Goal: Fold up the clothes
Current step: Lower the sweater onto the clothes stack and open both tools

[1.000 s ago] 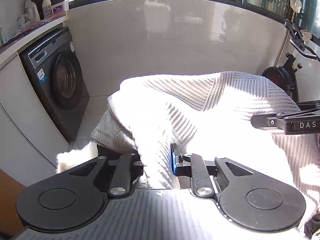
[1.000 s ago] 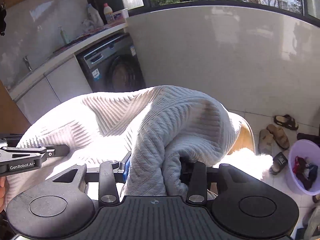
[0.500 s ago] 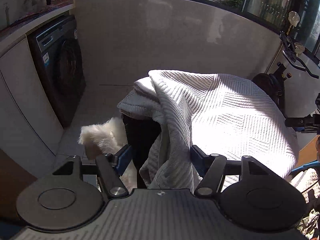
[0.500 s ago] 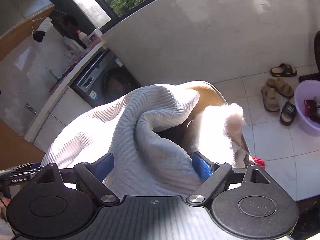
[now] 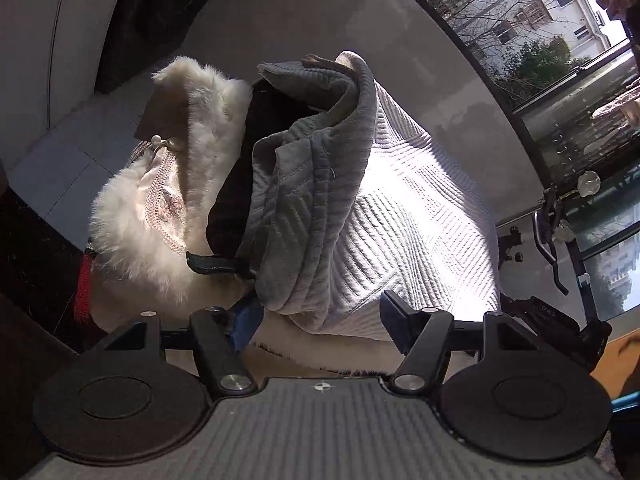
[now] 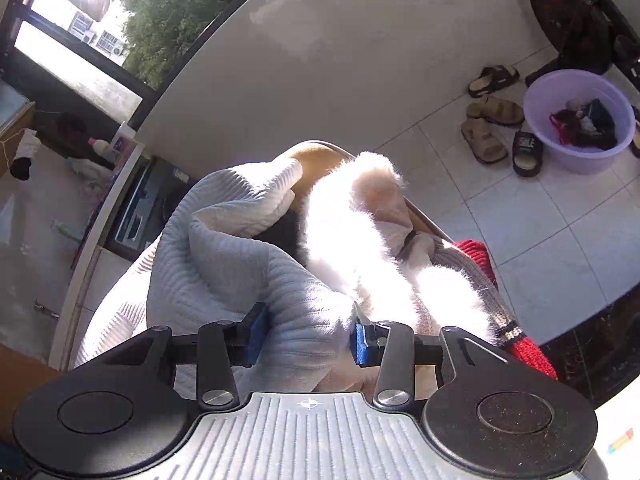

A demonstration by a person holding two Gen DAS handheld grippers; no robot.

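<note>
The left gripper (image 5: pixel 320 316) has just been closing, its jaws still apart, free of the quilted white garment (image 5: pixel 400 216) between them. The right gripper (image 6: pixel 306 336), also just closing, pinches a fold of it. The garment lies heaped on fluffy white clothing (image 6: pixel 344 216). At two o'clock, a purple basin (image 6: pixel 576 152) and sandals (image 6: pixel 492 110) sit on the tiled floor (image 6: pixel 540 232).

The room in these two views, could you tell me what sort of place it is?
Probably a glazed home balcony used as a laundry area: a front-loading washing machine under a counter, a purple basin of clothes on the tiled floor beside sandals, and windows facing apartment buildings.
</note>
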